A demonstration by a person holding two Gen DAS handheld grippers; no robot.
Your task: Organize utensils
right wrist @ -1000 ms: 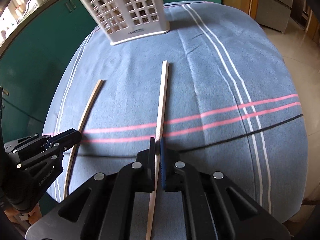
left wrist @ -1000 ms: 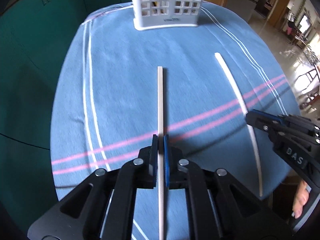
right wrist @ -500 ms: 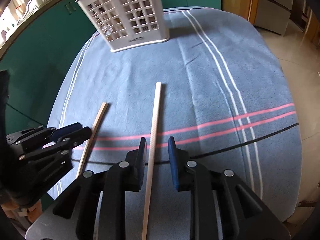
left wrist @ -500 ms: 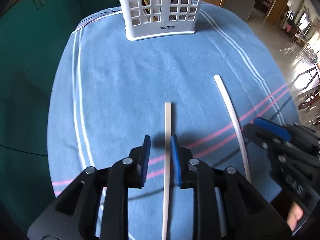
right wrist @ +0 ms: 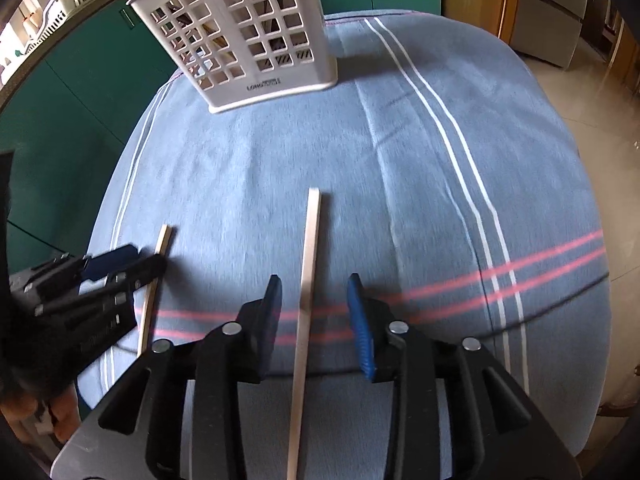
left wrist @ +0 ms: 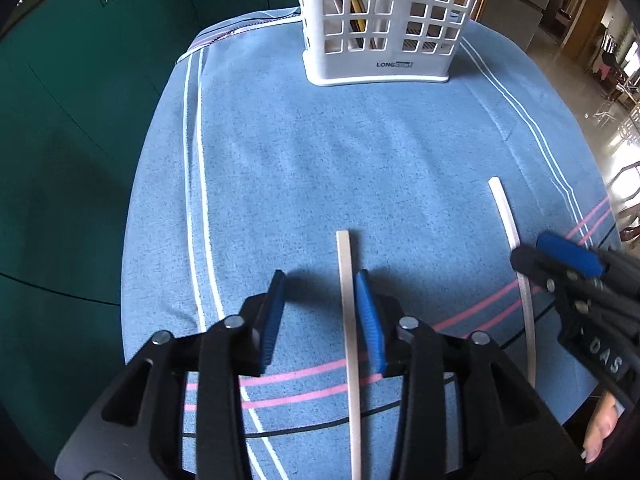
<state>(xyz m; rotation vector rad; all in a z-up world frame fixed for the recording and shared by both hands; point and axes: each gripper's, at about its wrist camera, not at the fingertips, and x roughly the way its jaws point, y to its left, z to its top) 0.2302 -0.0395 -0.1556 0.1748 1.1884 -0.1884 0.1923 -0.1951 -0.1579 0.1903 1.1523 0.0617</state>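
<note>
Two pale, slender chopsticks lie flat and roughly parallel on the desk, which is covered by a soft, slightly napped blue cloth (left wrist: pixel 320 168) woven with thin white lines near its edges and crossed by paired pink stripes and a fine black line.

The left claw (left wrist: pixel 320 312) is spread wide. Its fingers are matte black plastic with round metal pins at the joints and ribbed blue pads (left wrist: pixel 370 320) on the inner faces. The left chopstick (left wrist: pixel 348 320), a straight, square-edged stick of light wood-coloured material, runs between the pads. It sits very close to the right-hand pad, though contact cannot be told, and stands clear of the other.

The right claw (right wrist: pixel 314 312) is likewise wide apart, of the same black build with the same ridged blue pads (right wrist: pixel 360 332). The right chopstick (right wrist: pixel 306 300) lies between them on the cloth, nearer the left-hand pad yet touching neither, and its blunt squared tip points toward the far side of the desk.

At the far end of the desk stands the utensil basket (left wrist: pixel 384 20), a tall white plastic holder with a grid of square openings, a flared solid base and small printed lettering low on its front. Dark and yellowish shapes show dimly through the lattice; what they are cannot be made out.
</note>
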